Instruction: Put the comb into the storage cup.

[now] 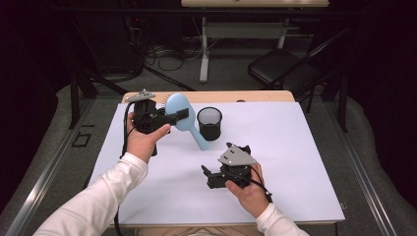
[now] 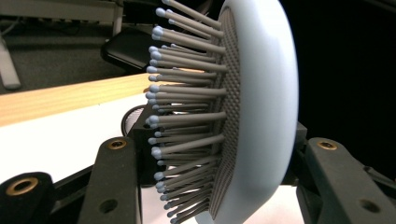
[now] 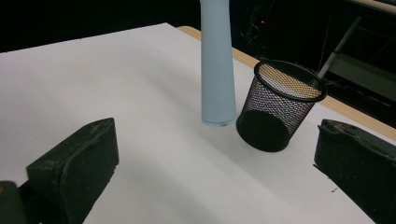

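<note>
A light blue hairbrush [image 1: 178, 109] stands tilted at the back left of the white sheet [image 1: 295, 162]. My left gripper [image 1: 181, 115] is shut on its oval head. In the left gripper view the brush [image 2: 266, 107] sits between my two jaws, its grey bristles pointing left. Its handle [image 3: 216, 65] slants down to the sheet beside a black mesh cup [image 3: 282, 105], and I cannot tell whether the tip touches. The upright cup [image 1: 209, 123] looks empty. My right gripper [image 1: 206, 177] rests low at the front centre, open and holding nothing, with its jaws [image 3: 219, 177] facing the handle and cup.
The sheet covers a wooden table [image 1: 221, 96] whose far edge shows behind the brush. Beyond it are a black chair [image 1: 280, 66], desk legs and floor cables. The person's white-sleeved forearms come in from the bottom.
</note>
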`<state>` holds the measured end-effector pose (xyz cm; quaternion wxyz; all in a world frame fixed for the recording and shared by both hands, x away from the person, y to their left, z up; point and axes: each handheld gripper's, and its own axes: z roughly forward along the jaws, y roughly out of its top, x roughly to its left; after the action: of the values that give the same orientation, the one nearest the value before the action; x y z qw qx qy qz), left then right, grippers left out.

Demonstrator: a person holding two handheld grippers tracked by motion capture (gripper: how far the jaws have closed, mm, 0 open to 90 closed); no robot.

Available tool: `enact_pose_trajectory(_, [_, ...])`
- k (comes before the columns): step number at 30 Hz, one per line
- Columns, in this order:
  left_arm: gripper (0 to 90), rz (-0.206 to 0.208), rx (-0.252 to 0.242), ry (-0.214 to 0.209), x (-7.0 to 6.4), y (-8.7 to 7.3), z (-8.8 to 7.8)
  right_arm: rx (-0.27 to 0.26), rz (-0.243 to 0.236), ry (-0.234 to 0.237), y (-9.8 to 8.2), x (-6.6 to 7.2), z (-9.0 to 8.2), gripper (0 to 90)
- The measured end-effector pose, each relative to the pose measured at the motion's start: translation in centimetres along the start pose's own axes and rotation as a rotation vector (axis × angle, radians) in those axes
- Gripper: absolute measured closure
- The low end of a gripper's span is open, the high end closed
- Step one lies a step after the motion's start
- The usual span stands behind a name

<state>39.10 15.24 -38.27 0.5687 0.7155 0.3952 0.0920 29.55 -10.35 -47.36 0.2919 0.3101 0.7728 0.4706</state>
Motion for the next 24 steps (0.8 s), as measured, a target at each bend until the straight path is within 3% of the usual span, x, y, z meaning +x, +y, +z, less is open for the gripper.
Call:
enact_pose_trajectory(3, [50.1,0.022,-0.007,0.007,-0.05,0.09,-0.05,-0.002,0.001,0.004,-0.01,-0.04,-0.01,0.0])
enact_pose_trajectory(24, [50.0,0.057,-0.039,0.031,0.2,0.44,-0.03,-0.017,0.02,0.012,-0.23,-0.1,-0.07,0.0])
